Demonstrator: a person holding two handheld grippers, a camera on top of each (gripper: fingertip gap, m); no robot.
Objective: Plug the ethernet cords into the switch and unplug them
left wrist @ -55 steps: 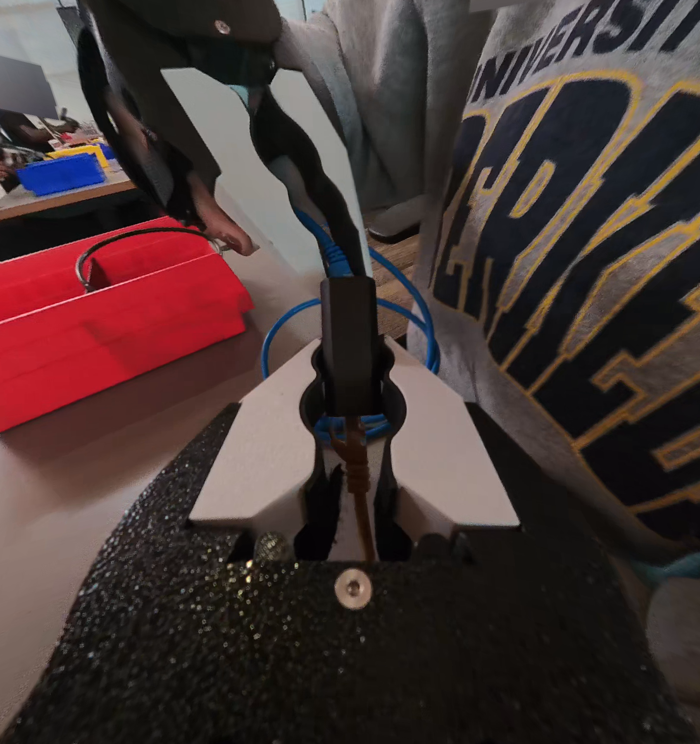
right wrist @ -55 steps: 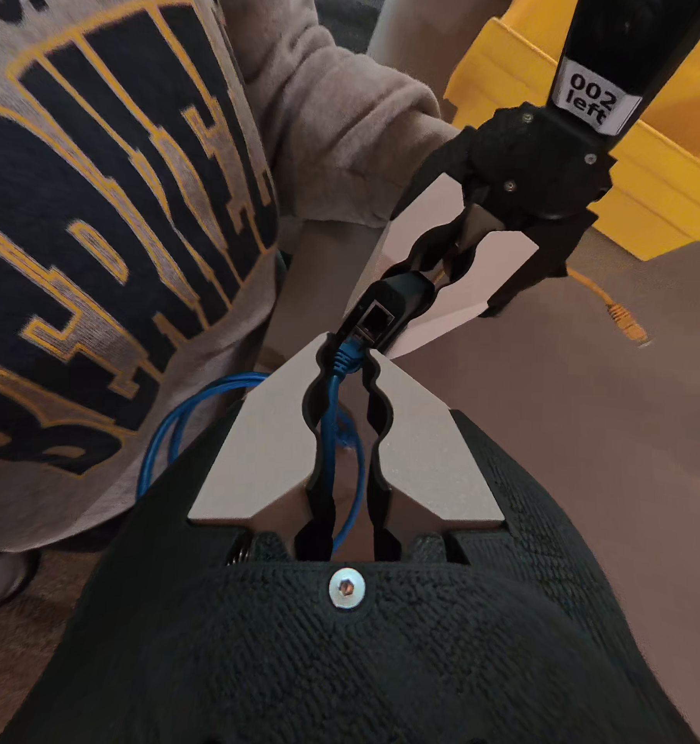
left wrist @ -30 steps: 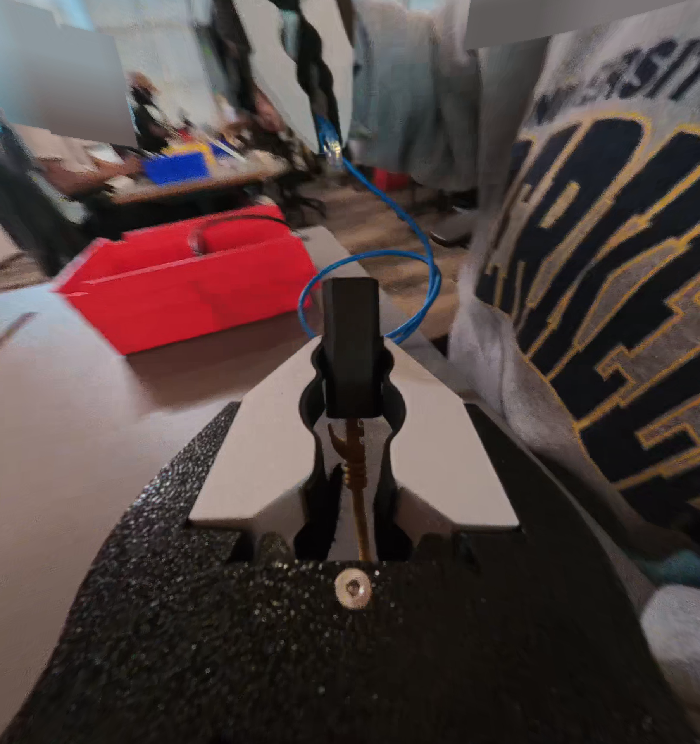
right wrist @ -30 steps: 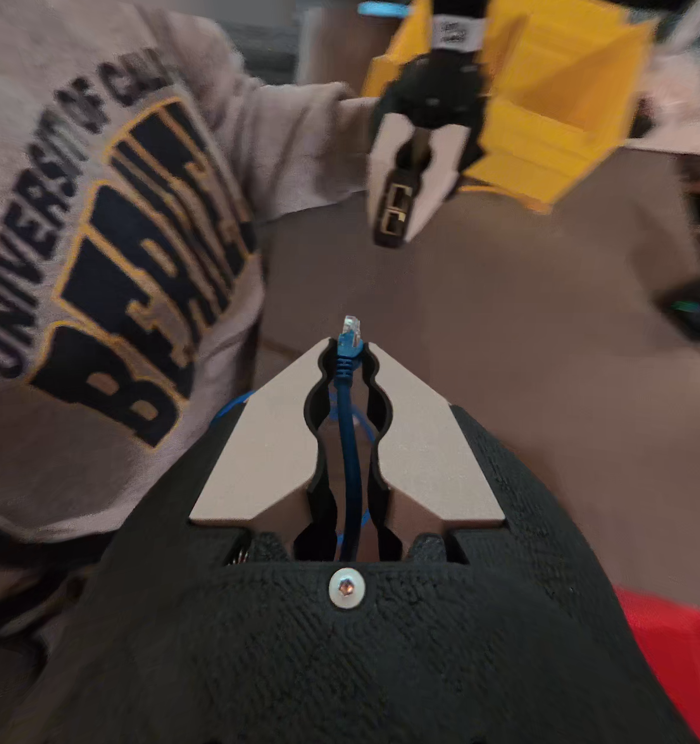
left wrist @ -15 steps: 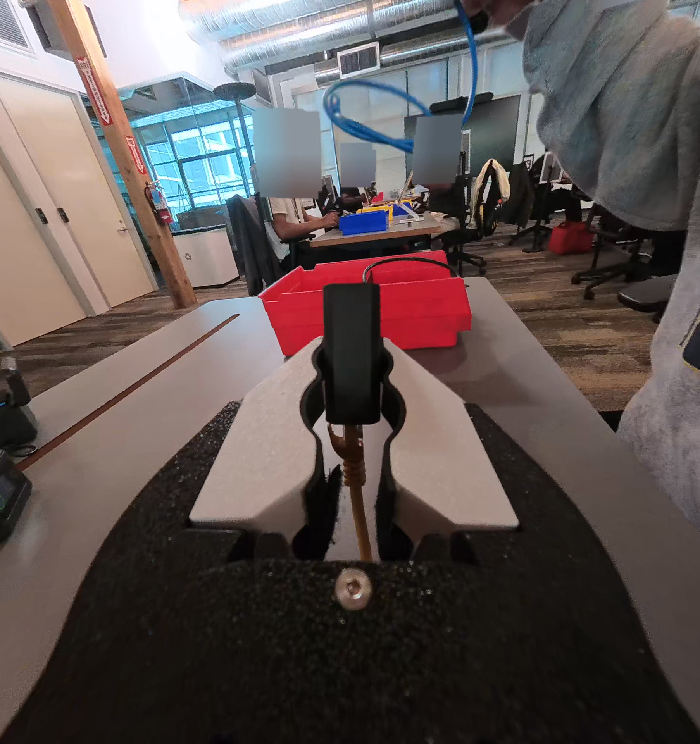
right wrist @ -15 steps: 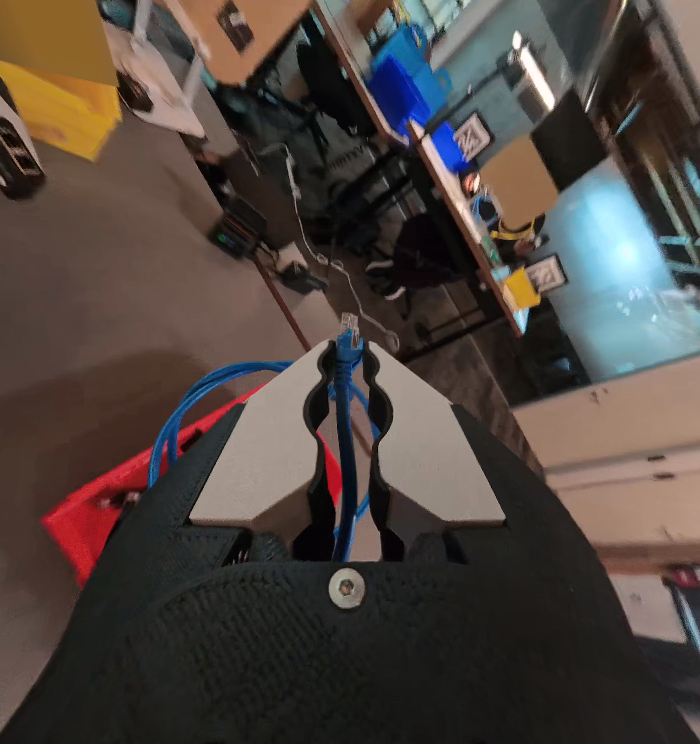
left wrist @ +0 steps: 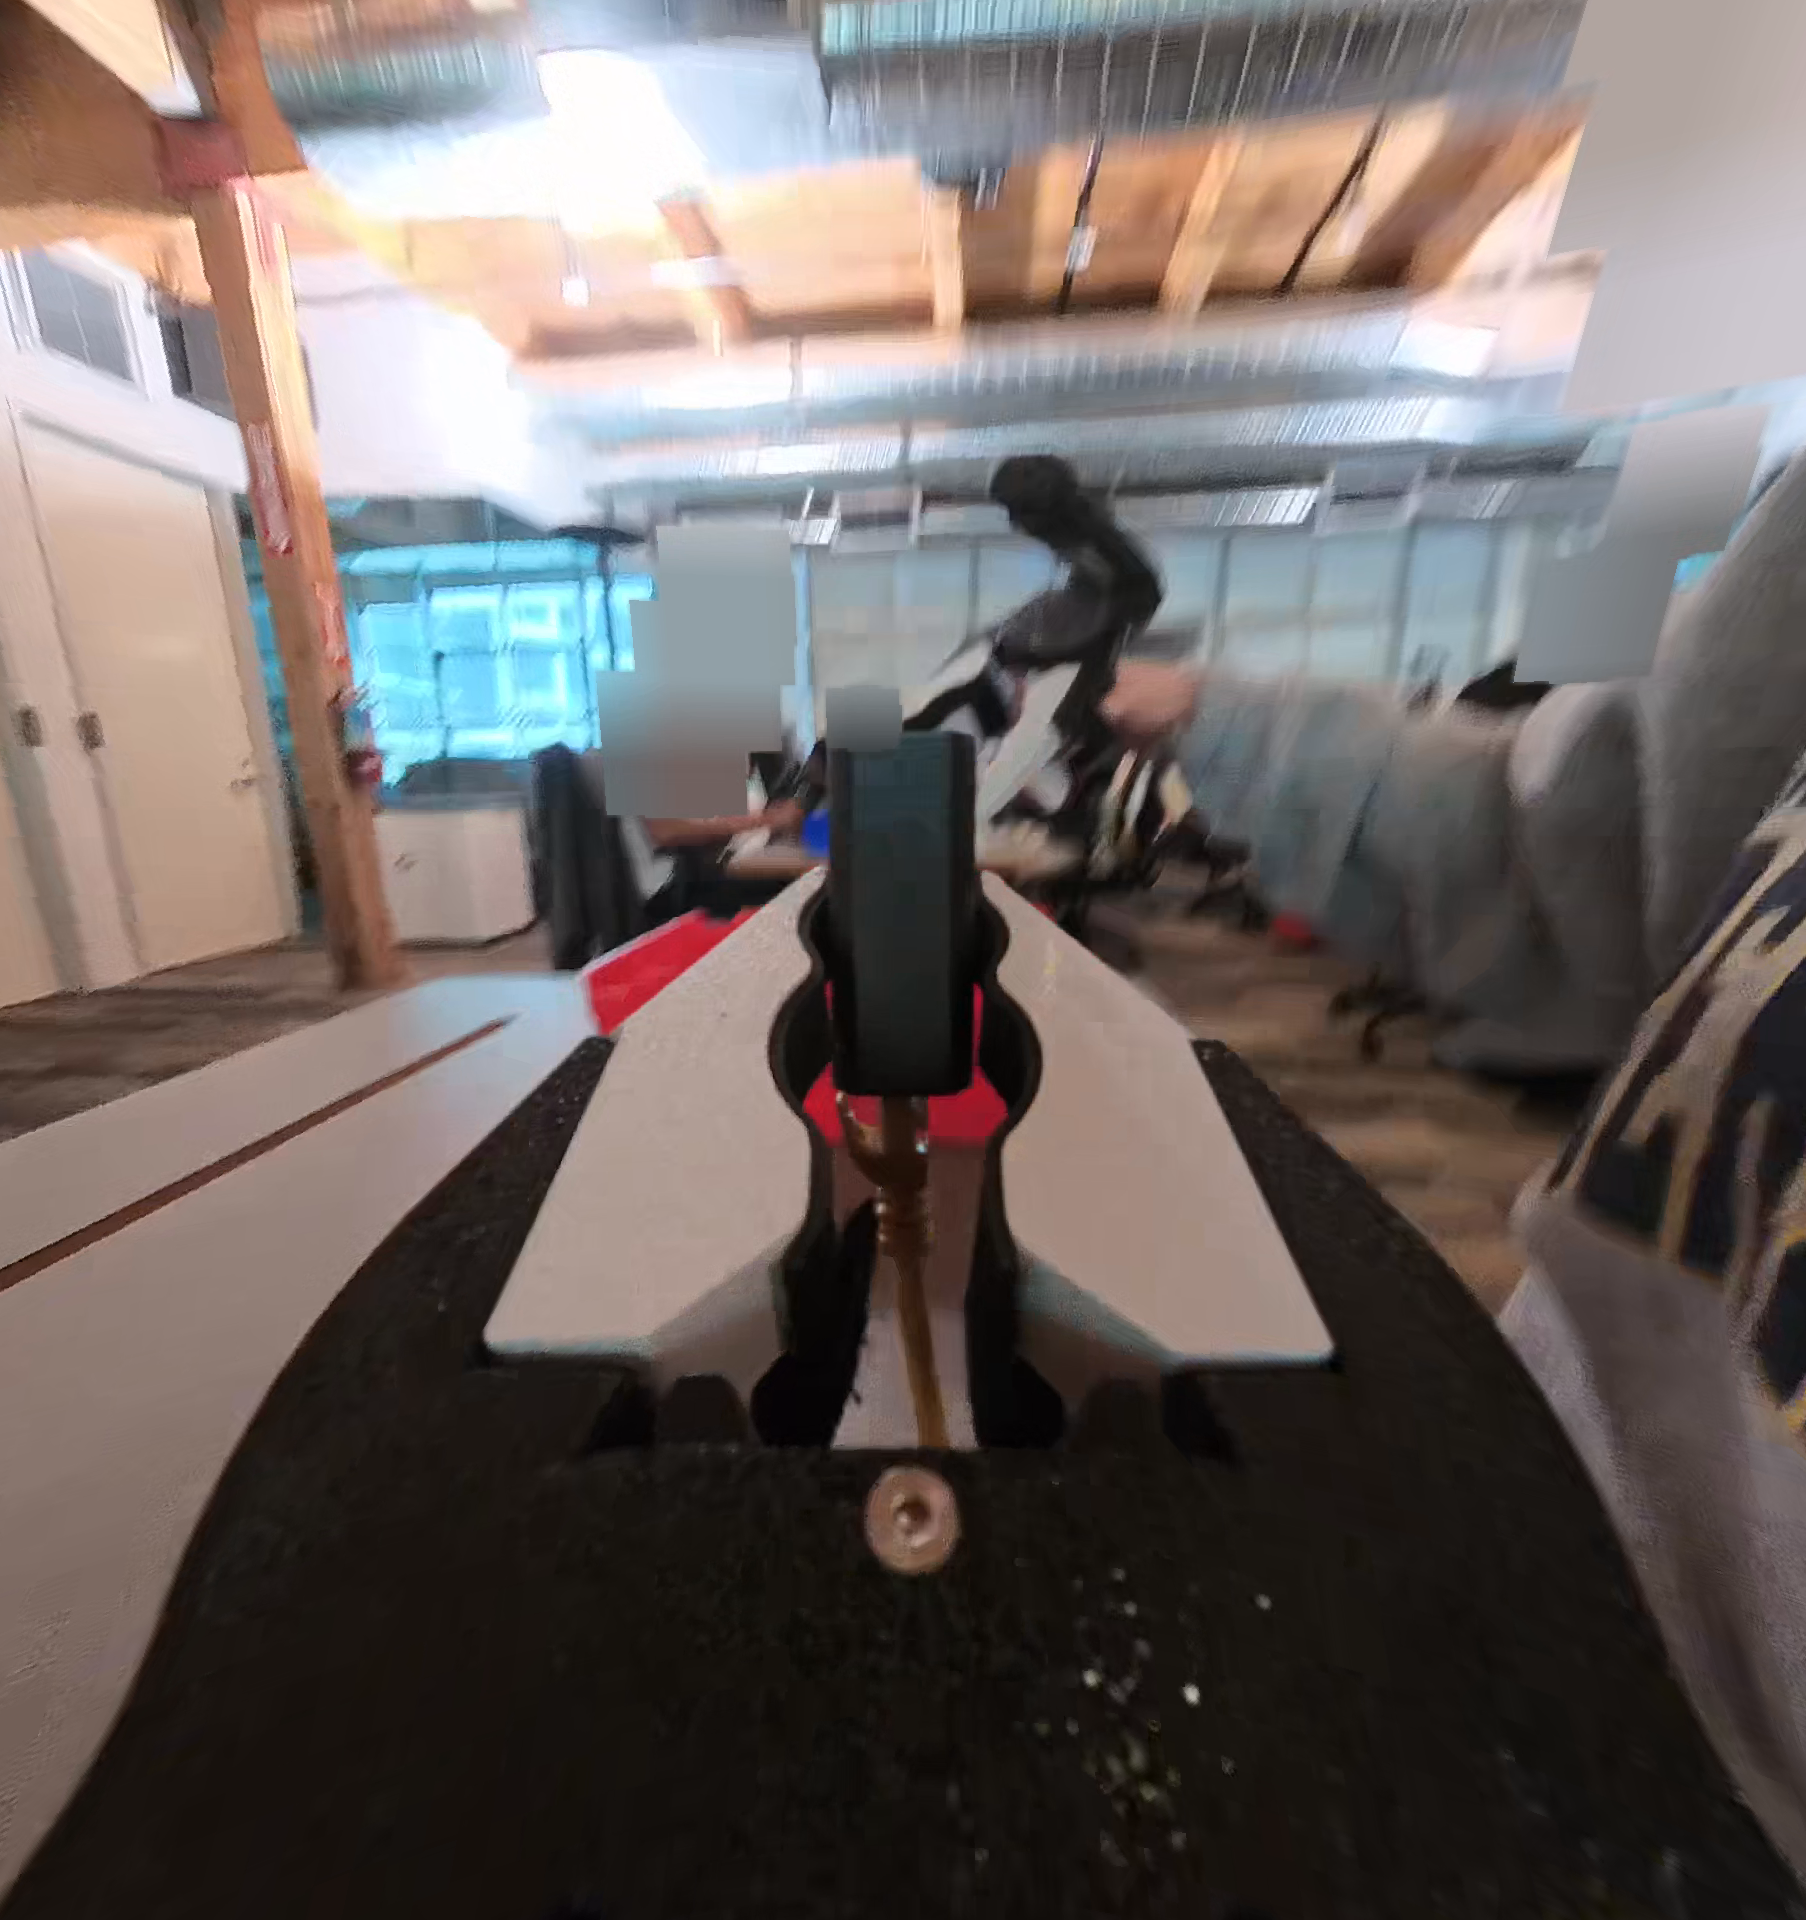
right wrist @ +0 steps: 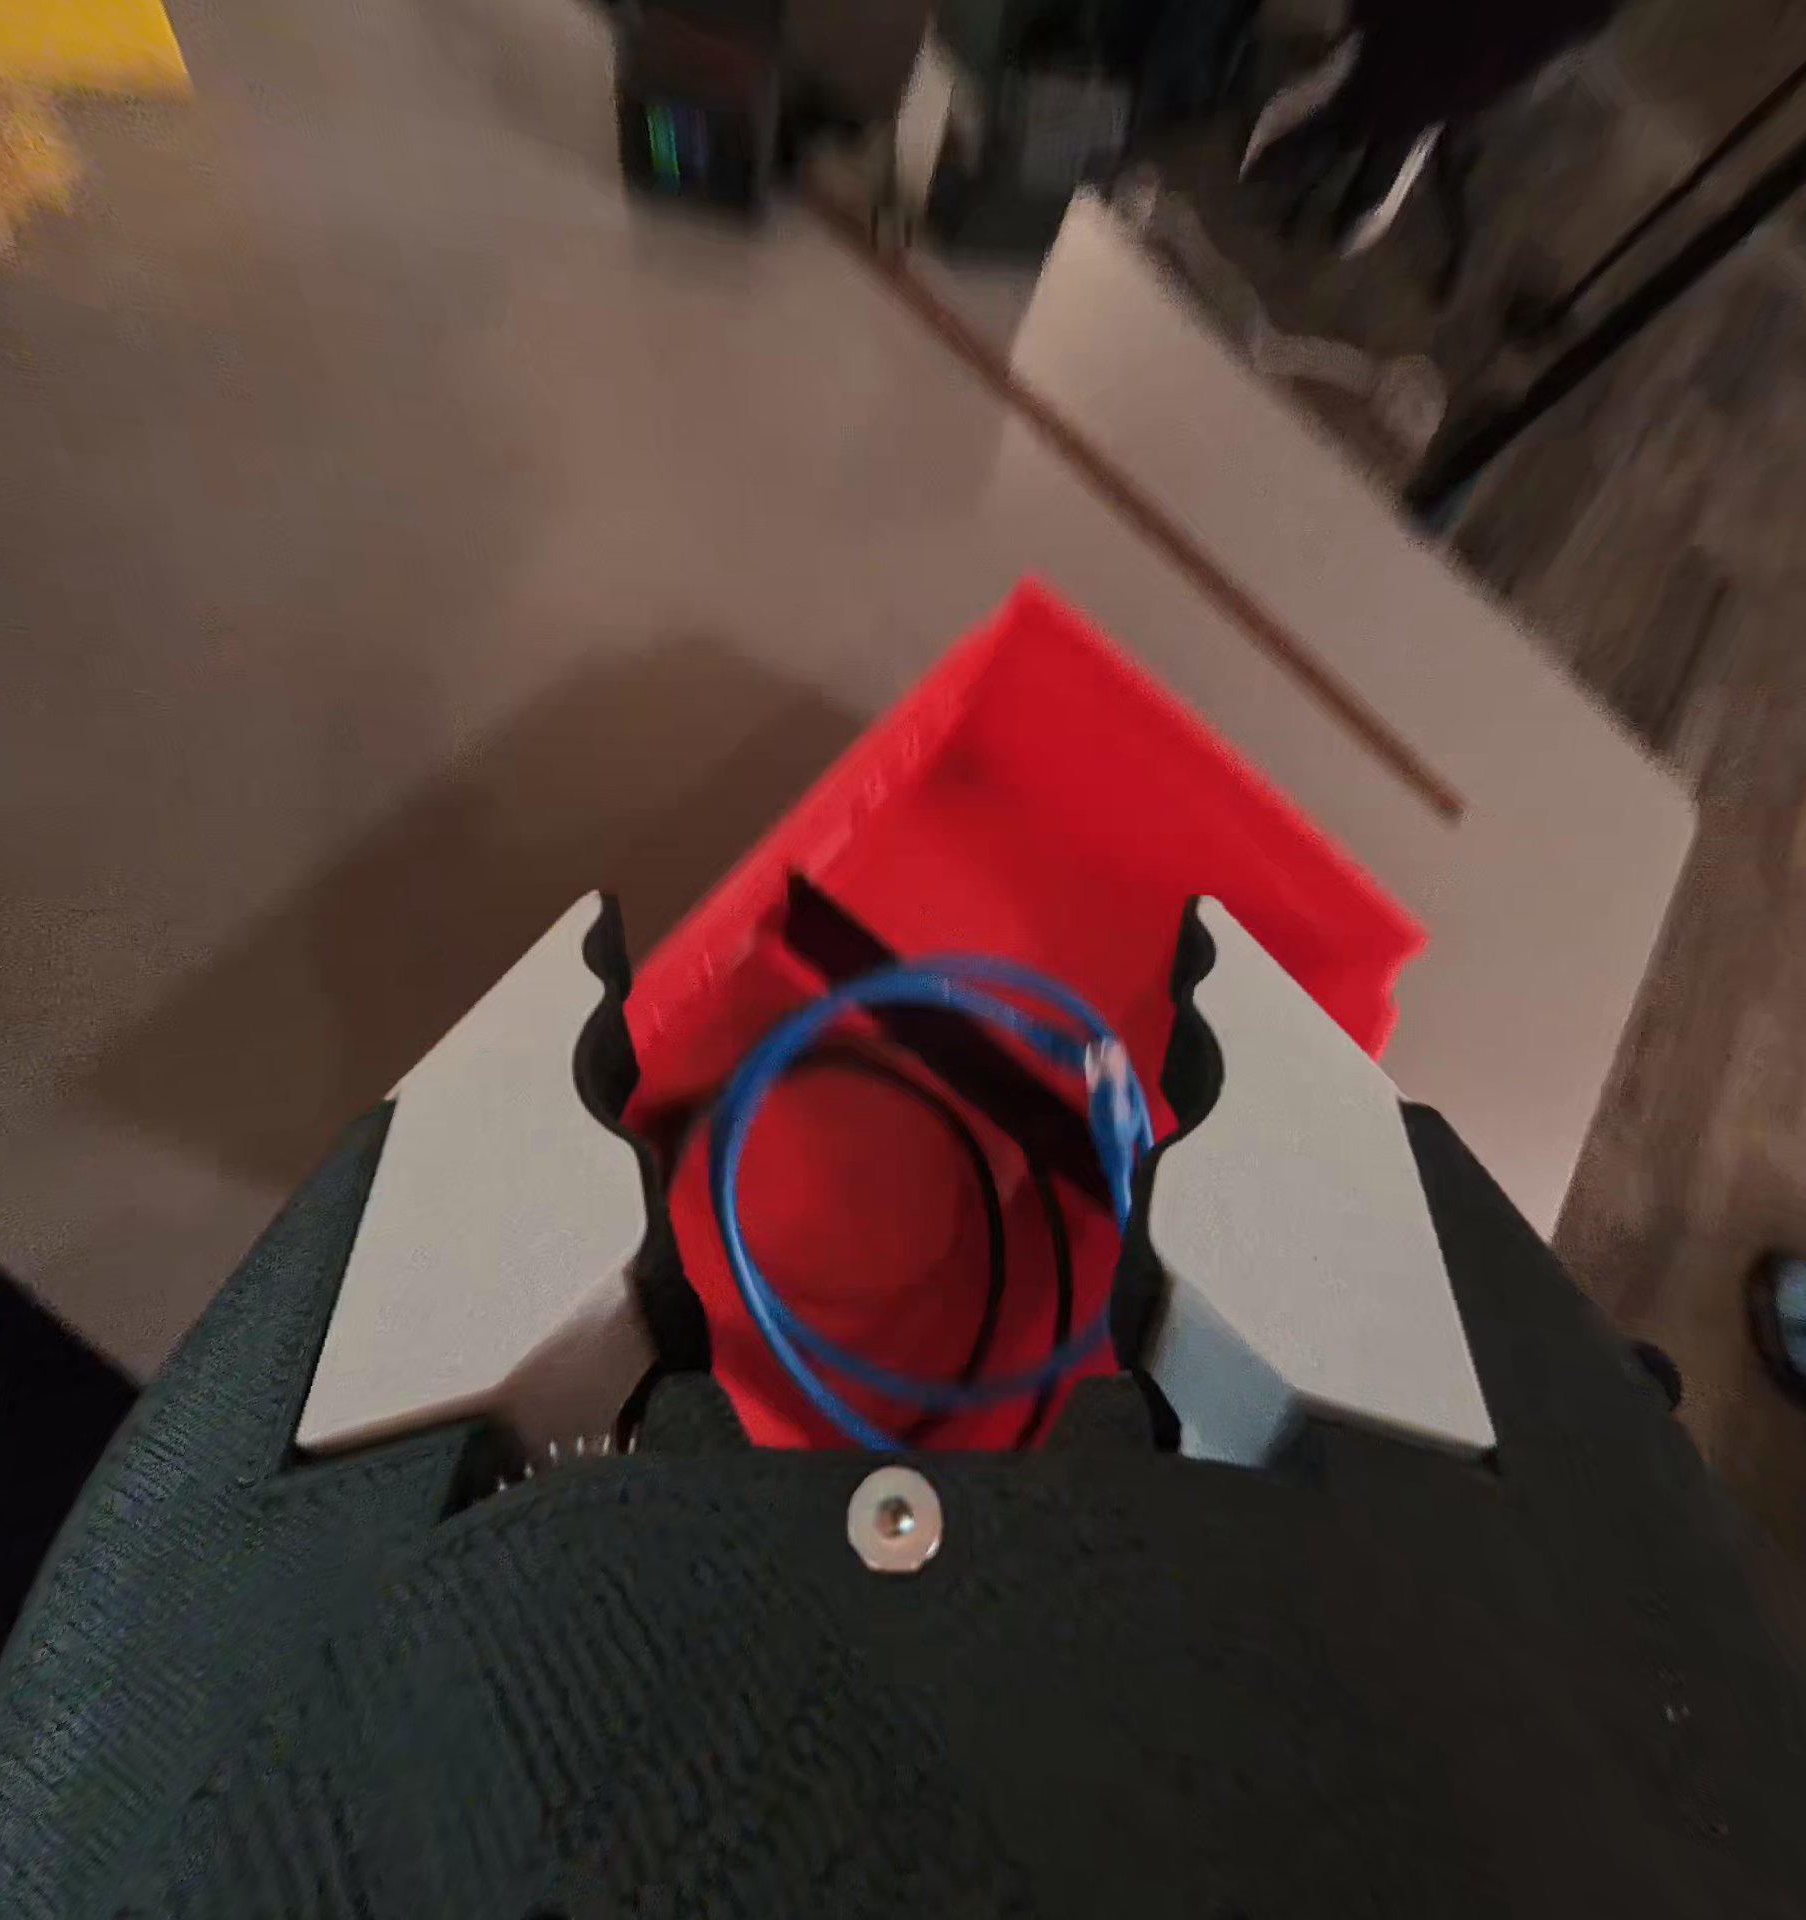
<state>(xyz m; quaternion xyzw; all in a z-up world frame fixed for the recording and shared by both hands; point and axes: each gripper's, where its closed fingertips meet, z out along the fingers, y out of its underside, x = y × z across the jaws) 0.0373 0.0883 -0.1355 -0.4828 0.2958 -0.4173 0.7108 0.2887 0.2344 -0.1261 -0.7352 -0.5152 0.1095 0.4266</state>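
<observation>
Left tongs (left wrist: 901,914) pinch black switch (left wrist: 901,904), orange cord (left wrist: 914,1288) trailing toward 6 o'clock. Right tongs (right wrist: 899,966) spread wide over red bin (right wrist: 1138,790); blue cord (right wrist: 878,1195) coiled inside.

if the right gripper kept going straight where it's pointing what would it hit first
Probably the blue ethernet cord, coiled between the open right gripper fingers, then the red bin under it. The picture is blurred, so whether the cord is falling or lying there is unclear.

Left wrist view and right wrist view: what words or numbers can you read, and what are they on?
Grey sweatshirt: big navy-and-gold letters, cut off, blurred, unreadable.
Wooden post: red sign, too blurred to read.
Right wrist view: no writing can be made out.
</observation>
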